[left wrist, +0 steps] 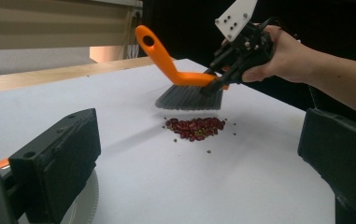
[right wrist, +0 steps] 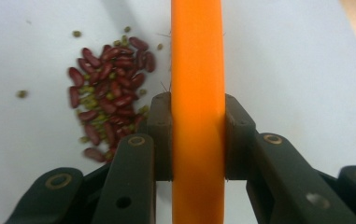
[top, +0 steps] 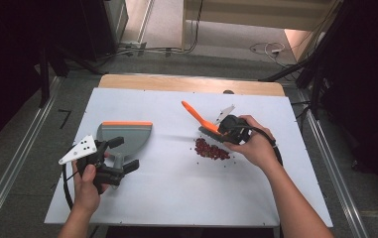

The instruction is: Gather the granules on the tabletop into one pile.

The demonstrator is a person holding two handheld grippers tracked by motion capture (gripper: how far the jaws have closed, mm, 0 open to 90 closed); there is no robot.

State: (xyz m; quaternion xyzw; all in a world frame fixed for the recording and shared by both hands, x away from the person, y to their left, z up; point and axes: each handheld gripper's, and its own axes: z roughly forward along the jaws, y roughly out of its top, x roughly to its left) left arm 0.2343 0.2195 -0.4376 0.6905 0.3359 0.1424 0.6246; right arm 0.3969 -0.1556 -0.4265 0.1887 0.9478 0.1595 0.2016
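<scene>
Orange-handled grey-bristled hand brush (top: 204, 122) clamped in my right gripper (top: 227, 132), hovering just behind the red bean pile (top: 211, 149) (some green ones mixed in). My left gripper (top: 118, 154), jaws apart, straddles the grey dustpan's (top: 127, 134) handle.

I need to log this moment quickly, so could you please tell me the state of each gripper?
Left gripper: jaws open, astride the dustpan handle.
Right gripper: jaws shut on the orange brush above the beans.
</scene>
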